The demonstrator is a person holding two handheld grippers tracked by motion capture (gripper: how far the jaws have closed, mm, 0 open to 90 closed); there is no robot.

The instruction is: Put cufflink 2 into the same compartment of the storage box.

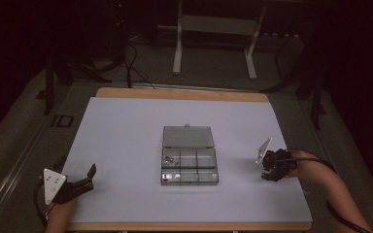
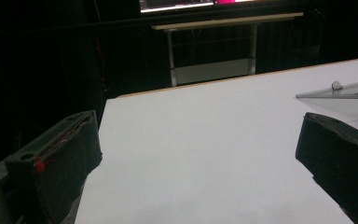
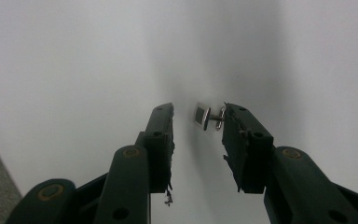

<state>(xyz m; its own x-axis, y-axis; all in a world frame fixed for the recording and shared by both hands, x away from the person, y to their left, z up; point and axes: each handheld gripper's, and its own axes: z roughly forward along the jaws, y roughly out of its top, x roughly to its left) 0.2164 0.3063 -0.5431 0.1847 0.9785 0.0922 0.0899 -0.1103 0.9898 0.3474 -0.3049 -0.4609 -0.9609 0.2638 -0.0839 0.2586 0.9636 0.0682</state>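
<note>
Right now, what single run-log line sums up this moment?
right claw: open around cufflink, no grip | left claw: open, idle | compartment box: lid open, mid-table

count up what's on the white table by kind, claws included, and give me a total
Claws: 2, left claw and right claw
Clear compartment boxes: 1, lid open
Cufflinks: 1, between the right claw's tips
Small metal pieces inside the box: at least 1, too small to tell apart
Total: 5
</note>
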